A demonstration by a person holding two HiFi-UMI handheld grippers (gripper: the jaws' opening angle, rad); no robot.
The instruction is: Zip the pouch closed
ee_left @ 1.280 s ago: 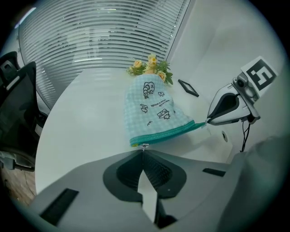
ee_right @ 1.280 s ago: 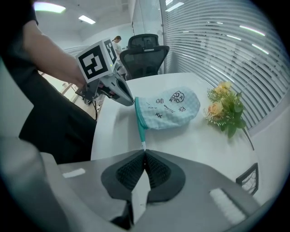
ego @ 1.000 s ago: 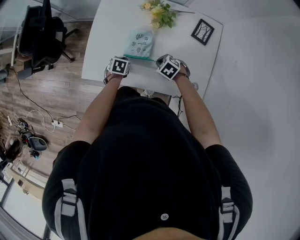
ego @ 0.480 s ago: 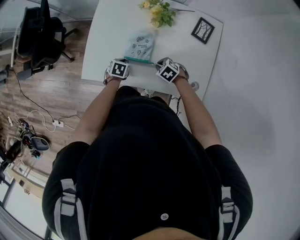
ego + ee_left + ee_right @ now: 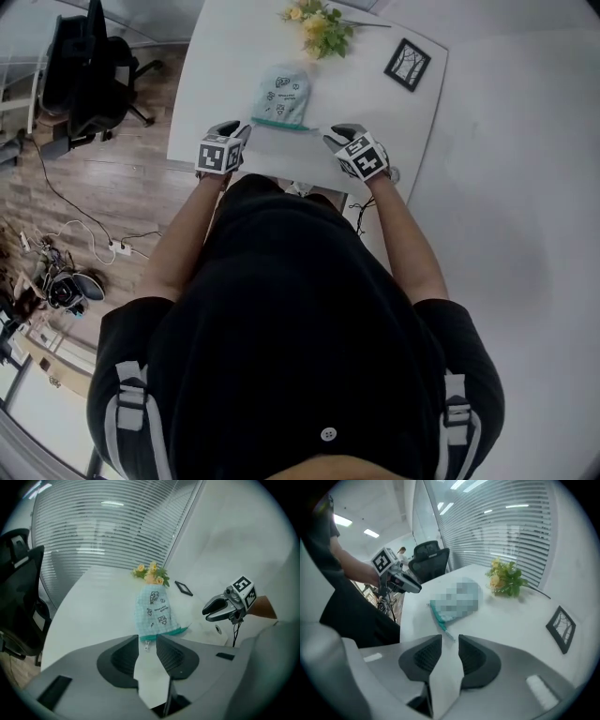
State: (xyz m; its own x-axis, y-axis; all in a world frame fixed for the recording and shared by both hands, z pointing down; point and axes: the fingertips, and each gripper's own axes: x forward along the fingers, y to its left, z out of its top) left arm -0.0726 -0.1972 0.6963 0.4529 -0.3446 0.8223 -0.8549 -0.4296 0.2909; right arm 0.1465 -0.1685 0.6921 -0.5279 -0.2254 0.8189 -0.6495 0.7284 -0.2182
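Pouch point(image 5: 283, 94) lies flat on tabletop point(image 5: 375, 108), teal zip edge point(image 5: 279, 123) nearest the person. Left tongs point(image 5: 231, 129) and right tongs point(image 5: 341, 133) have just been opening; both are part-open with nothing between them, flanking that edge. Risk: unpinned pouch slides if the pull point(image 5: 146, 644) gets re-grabbed one-sided.

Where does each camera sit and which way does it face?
Head view: on the person's head, facing steeply down at the table and pouch; torso, arms, left gripper and right gripper show.
Left gripper view: on the left gripper, facing the pouch along its own jaws; right gripper shows.
Right gripper view: on the right gripper, facing the pouch along its own jaws; left gripper shows.
All share pouch, flowers. Both jaws have just been opening, empty.
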